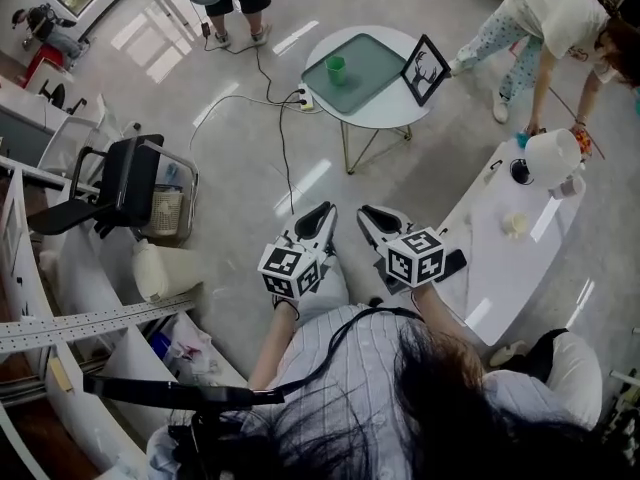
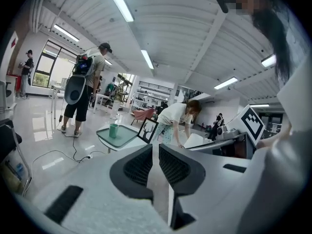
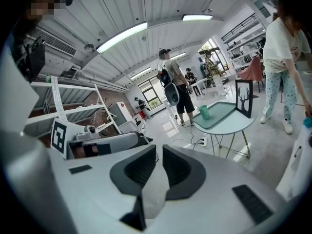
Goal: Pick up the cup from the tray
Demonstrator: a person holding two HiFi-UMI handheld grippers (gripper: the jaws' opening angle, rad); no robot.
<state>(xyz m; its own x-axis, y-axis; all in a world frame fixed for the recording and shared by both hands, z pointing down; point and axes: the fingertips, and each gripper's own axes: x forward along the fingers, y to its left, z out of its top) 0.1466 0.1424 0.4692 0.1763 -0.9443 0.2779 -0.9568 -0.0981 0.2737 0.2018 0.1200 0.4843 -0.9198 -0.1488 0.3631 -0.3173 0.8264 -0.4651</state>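
Observation:
A green cup [image 1: 336,69] stands upright on a green tray [image 1: 368,63] on a round white table [image 1: 385,114] across the room. The left gripper view shows the cup [image 2: 113,130] and tray [image 2: 122,137] far ahead, and so does the right gripper view, with its cup [image 3: 204,112] and tray [image 3: 223,112]. My left gripper [image 1: 318,214] and right gripper [image 1: 374,216] are held side by side close to my body, a good way short of the table. Both are shut with nothing between the jaws, seen on the left gripper [image 2: 156,155] and the right gripper [image 3: 159,157].
A framed deer picture [image 1: 425,69] stands on the round table beside the tray. A cable and power strip [image 1: 303,98] lie on the floor by it. A person [image 1: 545,28] bends over a long white table [image 1: 500,258] at right. A black chair [image 1: 125,183] stands at left.

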